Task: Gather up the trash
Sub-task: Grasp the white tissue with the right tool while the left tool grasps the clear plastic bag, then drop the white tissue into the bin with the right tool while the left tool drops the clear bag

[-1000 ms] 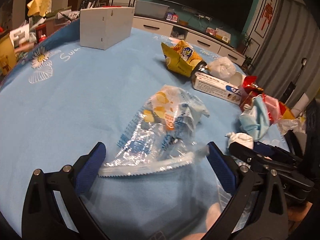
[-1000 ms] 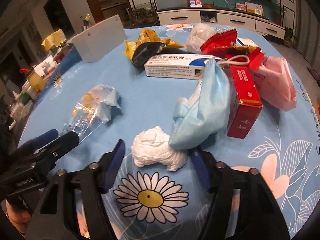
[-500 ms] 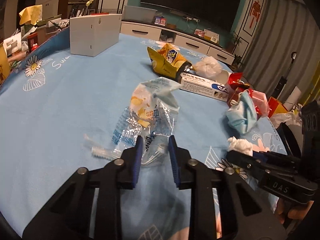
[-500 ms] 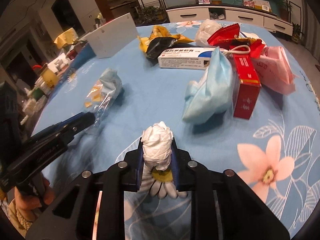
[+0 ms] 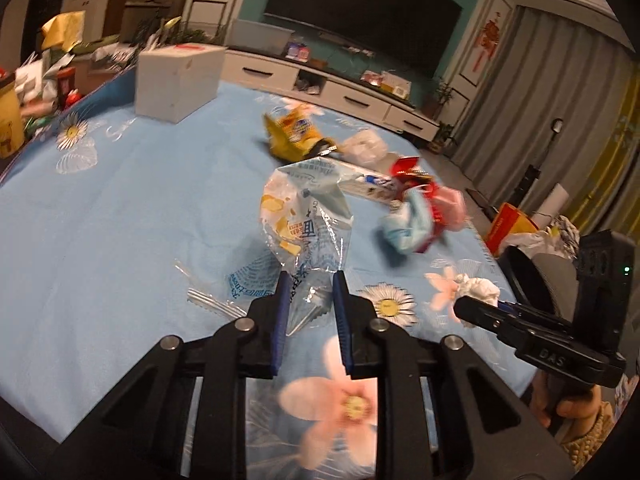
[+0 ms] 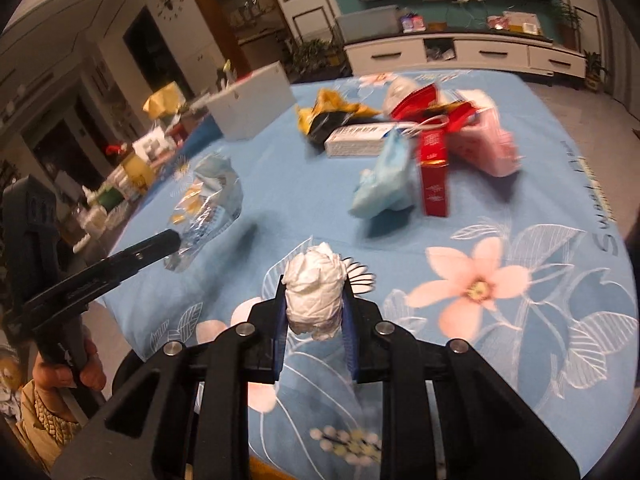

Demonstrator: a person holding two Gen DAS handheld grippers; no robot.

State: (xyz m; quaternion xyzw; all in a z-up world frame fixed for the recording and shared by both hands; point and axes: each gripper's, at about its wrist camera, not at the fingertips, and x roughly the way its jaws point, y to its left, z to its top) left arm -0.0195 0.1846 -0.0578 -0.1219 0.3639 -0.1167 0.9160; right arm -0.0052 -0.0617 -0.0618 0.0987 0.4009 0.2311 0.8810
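— Grippers, what do they hold?
— Left gripper (image 5: pixel 308 292) pinches the clear snack wrapper (image 5: pixel 306 216), raised over the blue tablecloth (image 5: pixel 120 200). Right gripper (image 6: pixel 314 304) clamps a crumpled tissue (image 6: pixel 314 284).
— Other litter?
— Blue face mask (image 6: pixel 384 176) and red box (image 6: pixel 434 172) at one o'clock.

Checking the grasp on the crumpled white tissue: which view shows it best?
The right wrist view: the crumpled white tissue sits centered and close, pinched in the right gripper. The left wrist view catches only a small part of it off to the side, at the gripper's tip.
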